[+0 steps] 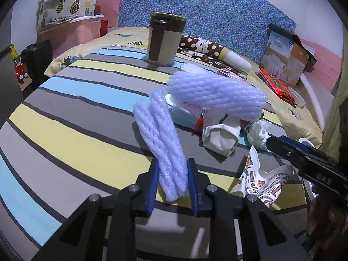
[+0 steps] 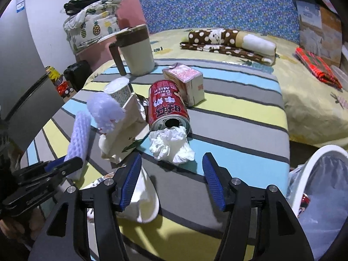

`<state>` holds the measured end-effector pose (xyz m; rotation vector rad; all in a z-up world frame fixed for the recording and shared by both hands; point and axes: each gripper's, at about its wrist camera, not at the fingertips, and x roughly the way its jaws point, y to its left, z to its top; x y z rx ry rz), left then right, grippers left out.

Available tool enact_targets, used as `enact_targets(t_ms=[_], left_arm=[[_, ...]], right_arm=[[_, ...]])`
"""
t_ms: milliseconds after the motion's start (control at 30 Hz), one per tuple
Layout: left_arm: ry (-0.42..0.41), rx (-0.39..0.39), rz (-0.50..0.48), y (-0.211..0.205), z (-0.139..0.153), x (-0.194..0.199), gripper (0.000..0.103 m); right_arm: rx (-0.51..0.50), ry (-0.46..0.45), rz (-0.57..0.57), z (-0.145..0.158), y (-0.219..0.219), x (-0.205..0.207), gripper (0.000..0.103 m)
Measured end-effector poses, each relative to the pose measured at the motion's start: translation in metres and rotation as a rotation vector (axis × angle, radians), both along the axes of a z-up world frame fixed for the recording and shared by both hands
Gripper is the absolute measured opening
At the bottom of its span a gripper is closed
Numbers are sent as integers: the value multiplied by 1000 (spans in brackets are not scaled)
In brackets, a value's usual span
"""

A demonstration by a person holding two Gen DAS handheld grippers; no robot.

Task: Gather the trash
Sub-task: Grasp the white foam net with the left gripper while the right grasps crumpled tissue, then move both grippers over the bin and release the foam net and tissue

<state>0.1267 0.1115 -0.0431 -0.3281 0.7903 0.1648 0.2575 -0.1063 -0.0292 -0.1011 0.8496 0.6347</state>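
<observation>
My left gripper (image 1: 172,169) is shut on a pale blue foam net sleeve (image 1: 162,143) and holds it over the striped table; the sleeve also shows in the right wrist view (image 2: 78,134). A second foam net (image 1: 215,93) lies on a pile of trash behind it. My right gripper (image 2: 171,165) is open and empty, just short of a crumpled white tissue (image 2: 171,144). Behind the tissue lies a red milk can (image 2: 167,106) on its side, with a pink carton (image 2: 184,82) beyond. A crumpled paper cup (image 2: 139,200) lies under my right gripper's left finger.
A brown and cream mug (image 2: 136,52) stands at the table's far side. A white bin with a plastic liner (image 2: 322,187) stands off the table's right edge. A crumpled paper bag (image 2: 128,130) lies left of the can. A bed with folded blankets (image 2: 228,41) is behind.
</observation>
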Motion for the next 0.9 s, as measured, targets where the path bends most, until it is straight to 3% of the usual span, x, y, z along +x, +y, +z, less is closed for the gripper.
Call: enact_targets(t_ms=[300,367,467,900], left_arm=[[3,-5,-25,-2,-2,3,26],[4,-2,-32,-3,-3,2,26],[2,3,-36,-6,-2,0,25],[-31,29,-51,-25,18,-25,24]], right_arm=[[-23,32,-6,-7,8,16,57],[-15,38,11,-7,9,14,34],[-17,27,14,-5,7,11,22],[35,-3,-49,16,-38,-18,20]])
